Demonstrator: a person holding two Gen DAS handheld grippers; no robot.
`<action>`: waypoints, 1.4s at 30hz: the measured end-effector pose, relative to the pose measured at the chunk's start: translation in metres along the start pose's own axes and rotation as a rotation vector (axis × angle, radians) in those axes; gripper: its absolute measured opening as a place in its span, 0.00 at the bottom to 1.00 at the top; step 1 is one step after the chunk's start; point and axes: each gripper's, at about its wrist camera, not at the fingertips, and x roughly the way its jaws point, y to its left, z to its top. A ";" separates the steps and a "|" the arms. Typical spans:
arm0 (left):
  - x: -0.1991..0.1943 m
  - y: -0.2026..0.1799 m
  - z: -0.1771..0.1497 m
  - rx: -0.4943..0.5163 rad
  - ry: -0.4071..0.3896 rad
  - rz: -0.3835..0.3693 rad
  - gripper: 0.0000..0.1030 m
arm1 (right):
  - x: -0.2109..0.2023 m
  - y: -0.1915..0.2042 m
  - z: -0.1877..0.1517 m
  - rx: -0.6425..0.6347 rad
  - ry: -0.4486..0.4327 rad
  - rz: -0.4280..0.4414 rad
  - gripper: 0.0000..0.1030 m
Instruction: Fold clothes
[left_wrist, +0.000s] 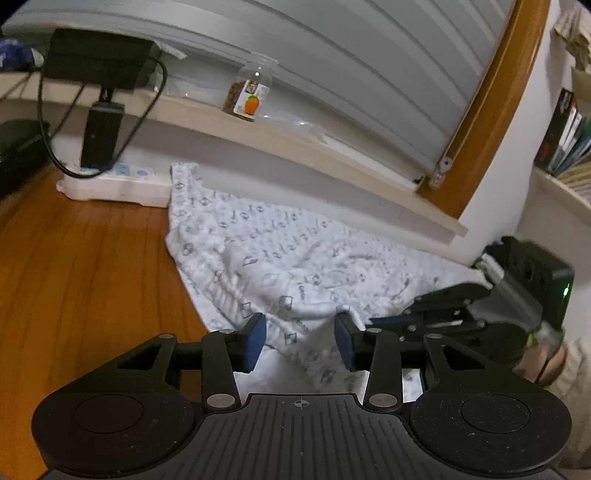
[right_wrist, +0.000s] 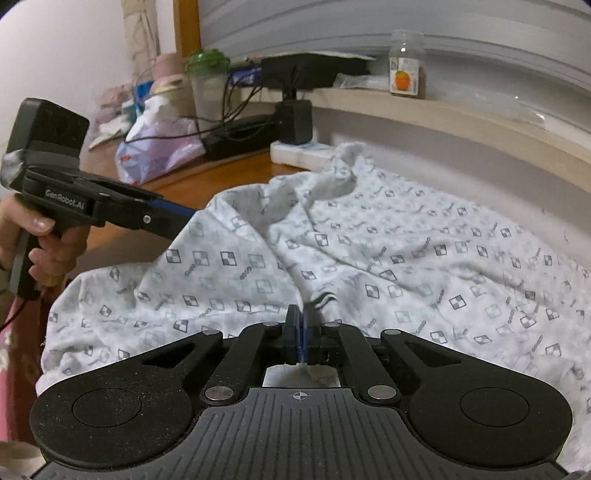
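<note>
The right gripper (right_wrist: 302, 332), black with blue pads, is pinched tight on a fold of the white cotton garment printed with small grey checked diamonds (right_wrist: 369, 251), near its front edge. The left gripper (left_wrist: 301, 338) has its blue pads wide apart, straddling a raised ridge of the same cloth without closing on it.

The garment lies rumpled on the brown wooden tabletop (left_wrist: 85, 266), its far side against the wall under the pale window ledge (left_wrist: 295, 144), one corner reaching the white power strip (left_wrist: 114, 184) at the back edge. It is bunched rather than flat, with no clean crease showing.

I judge this a grasping step: one side is held, the other lined up. Next, the left likely needs to close on that ridge so both can lift or spread the cloth evenly.

Count: two grippers, one garment, one clear glass jar with an orange label (left_wrist: 251, 92) on the ledge, one power strip.
</note>
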 end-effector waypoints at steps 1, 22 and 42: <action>0.002 0.001 0.001 -0.020 0.001 -0.011 0.46 | 0.000 -0.001 0.000 0.008 -0.002 0.002 0.02; 0.020 0.016 0.010 -0.161 -0.026 -0.100 0.19 | 0.000 0.000 0.000 0.000 -0.005 0.006 0.05; 0.025 -0.036 -0.014 0.101 0.077 0.021 0.44 | 0.030 0.002 0.049 0.166 -0.044 0.117 0.31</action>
